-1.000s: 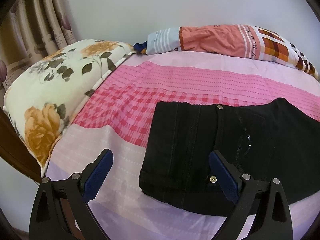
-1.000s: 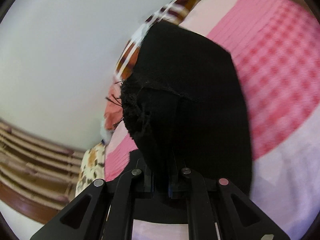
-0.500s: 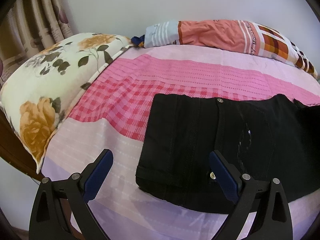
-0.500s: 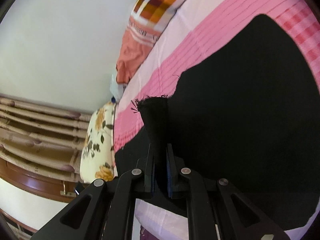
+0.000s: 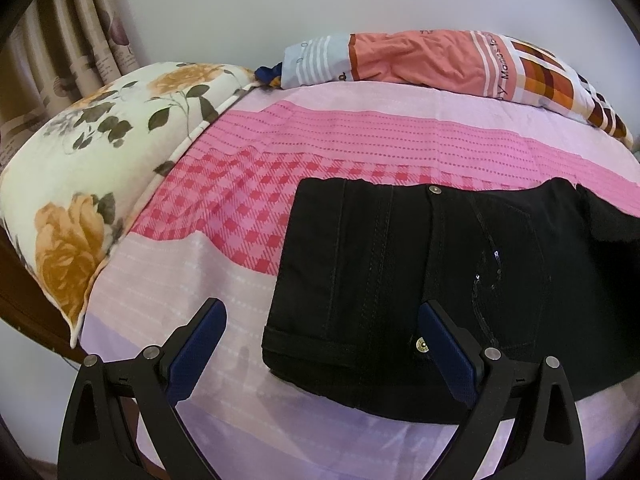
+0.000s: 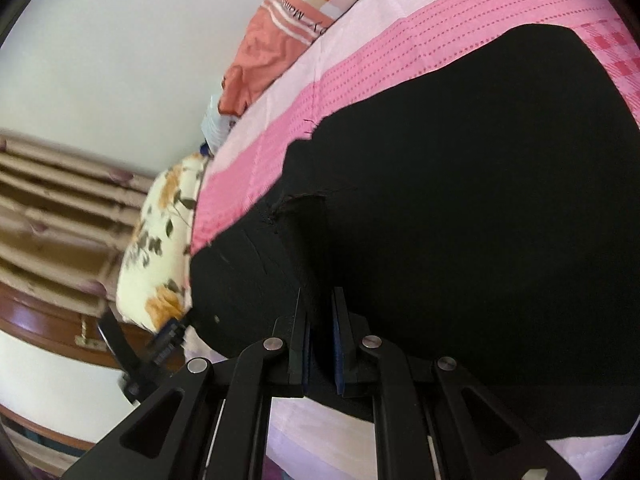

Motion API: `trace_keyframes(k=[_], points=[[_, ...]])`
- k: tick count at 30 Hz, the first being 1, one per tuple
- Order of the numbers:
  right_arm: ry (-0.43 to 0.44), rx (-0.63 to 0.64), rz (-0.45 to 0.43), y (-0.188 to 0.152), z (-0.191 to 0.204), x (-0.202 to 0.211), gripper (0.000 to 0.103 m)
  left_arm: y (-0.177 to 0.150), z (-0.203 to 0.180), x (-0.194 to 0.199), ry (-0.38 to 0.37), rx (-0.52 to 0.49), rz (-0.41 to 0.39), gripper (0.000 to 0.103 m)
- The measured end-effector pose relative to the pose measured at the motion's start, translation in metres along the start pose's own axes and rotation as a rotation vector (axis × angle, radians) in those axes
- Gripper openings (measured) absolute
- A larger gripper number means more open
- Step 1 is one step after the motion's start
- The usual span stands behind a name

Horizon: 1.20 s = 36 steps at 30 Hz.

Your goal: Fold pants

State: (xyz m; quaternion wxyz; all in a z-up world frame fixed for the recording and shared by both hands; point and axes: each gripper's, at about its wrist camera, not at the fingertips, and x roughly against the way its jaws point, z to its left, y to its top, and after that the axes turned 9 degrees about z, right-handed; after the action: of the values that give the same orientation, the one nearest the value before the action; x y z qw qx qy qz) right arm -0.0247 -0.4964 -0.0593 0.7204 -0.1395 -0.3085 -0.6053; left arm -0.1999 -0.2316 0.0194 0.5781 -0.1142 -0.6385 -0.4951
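Black pants (image 5: 420,280) lie folded on the pink bedsheet (image 5: 320,136), waistband to the left, a metal button showing near my right finger. My left gripper (image 5: 320,336) hovers open above the waistband's near corner, nothing between its blue pads (image 5: 196,344). In the right wrist view the pants (image 6: 460,200) fill the middle, and my right gripper (image 6: 319,312) is shut on a frayed leg hem (image 6: 304,232), holding it low over the folded cloth. That hem end shows at the right edge of the left wrist view (image 5: 608,220). The left gripper (image 6: 160,344) appears at the lower left.
A floral pillow (image 5: 100,184) lies at the bed's left end, with curtains (image 5: 60,52) behind it. A rolled orange and checked blanket (image 5: 440,60) runs along the wall. The bed's near edge (image 5: 280,440) is just below my left gripper.
My right gripper carried the leg hem over and down onto the folded pants, rolling as it went. The hem has come into the left wrist view at right. The left gripper stayed nearly still.
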Motion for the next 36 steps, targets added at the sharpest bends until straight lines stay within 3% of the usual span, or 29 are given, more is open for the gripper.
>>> trace_keyframes(k=[13, 17, 20, 22, 23, 26, 27, 32, 36], points=[[-0.117, 0.142, 0.053, -0.023, 0.012, -0.012, 0.011, -0.003, -0.013, 0.001, 0.000, -0.049, 0.009, 0.096], [-0.117, 0.172, 0.070, -0.025, 0.017, -0.017, 0.017, -0.003, -0.014, 0.002, -0.007, -0.051, 0.005, 0.096], [-0.068, 0.173, 0.085, -0.027, 0.018, -0.018, 0.032, -0.003, -0.013, 0.000, -0.008, -0.052, 0.014, 0.096], [-0.027, 0.178, 0.091, -0.028, 0.019, -0.018, 0.037, -0.003, -0.014, 0.000, -0.011, -0.053, 0.018, 0.096], [0.017, 0.172, 0.104, -0.028, 0.018, -0.019, 0.042, -0.003, -0.014, 0.000, -0.012, -0.053, 0.019, 0.096], [0.227, 0.093, 0.143, -0.027, 0.005, -0.018, 0.043, -0.003, -0.014, 0.000, -0.014, -0.054, 0.021, 0.096], [0.252, 0.076, 0.135, -0.026, 0.002, -0.015, 0.043, -0.003, -0.014, 0.000, -0.015, -0.055, 0.021, 0.096], [0.290, 0.007, 0.023, -0.017, -0.022, 0.019, 0.044, -0.003, -0.016, 0.000, -0.024, -0.055, 0.021, 0.096], [0.260, 0.031, 0.012, -0.019, -0.026, 0.029, 0.044, -0.004, -0.021, 0.001, -0.038, -0.072, 0.021, 0.096]])
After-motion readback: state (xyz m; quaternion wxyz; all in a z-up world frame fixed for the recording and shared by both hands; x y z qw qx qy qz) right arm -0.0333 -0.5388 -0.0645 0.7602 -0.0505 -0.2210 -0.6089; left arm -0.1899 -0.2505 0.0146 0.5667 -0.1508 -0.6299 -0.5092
